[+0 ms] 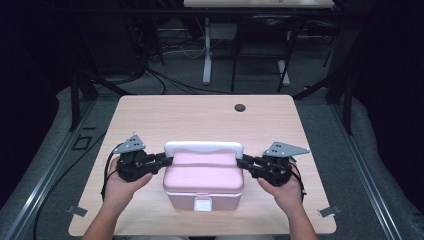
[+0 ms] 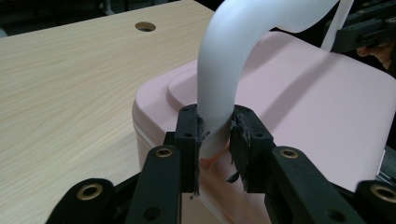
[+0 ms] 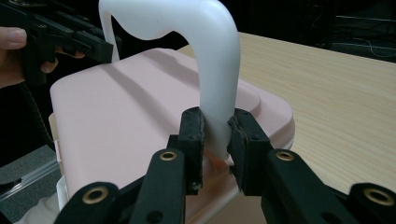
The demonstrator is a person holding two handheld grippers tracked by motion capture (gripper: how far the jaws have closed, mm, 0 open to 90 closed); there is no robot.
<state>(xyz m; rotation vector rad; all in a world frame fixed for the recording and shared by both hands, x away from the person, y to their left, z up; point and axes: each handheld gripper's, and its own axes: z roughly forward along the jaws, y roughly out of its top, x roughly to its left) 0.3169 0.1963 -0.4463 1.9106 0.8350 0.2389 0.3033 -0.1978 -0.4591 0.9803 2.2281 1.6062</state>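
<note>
Table point(image 1: 150, 120): pale wood top, one round dark hole point(image 1: 240, 107) near the far edge, right of centre. It bears the box at its near middle.

Box point(image 1: 202, 175): pink, rounded, with a raised panel on its lid; it stands on the table close to the near edge, between the two grippers. A small white latch point(image 1: 202, 204) sits at the middle of its front face.

Handle point(image 1: 203, 147): white, broad, arched over the far side of the lid, one leg running down to each end of the box. In the left gripper view the handle point(image 2: 224, 84) curves up and away from the jaws; in the right gripper view the handle point(image 3: 215, 79) does the same.

Left gripper point(image 1: 167, 161): black, grey plate on top, held in the person's left hand point(image 1: 122, 182) at the box's left end. Jaws narrow, pads clamped on the handle's left leg near its foot, seen close in the left gripper view point(image 2: 215, 140).

Right gripper point(image 1: 242, 163): black, grey plate on top, held in the right hand point(image 1: 282, 187) at the box's right end. Jaws narrow, pads pressed on the handle's right leg near its foot point(image 3: 215, 144).
</note>
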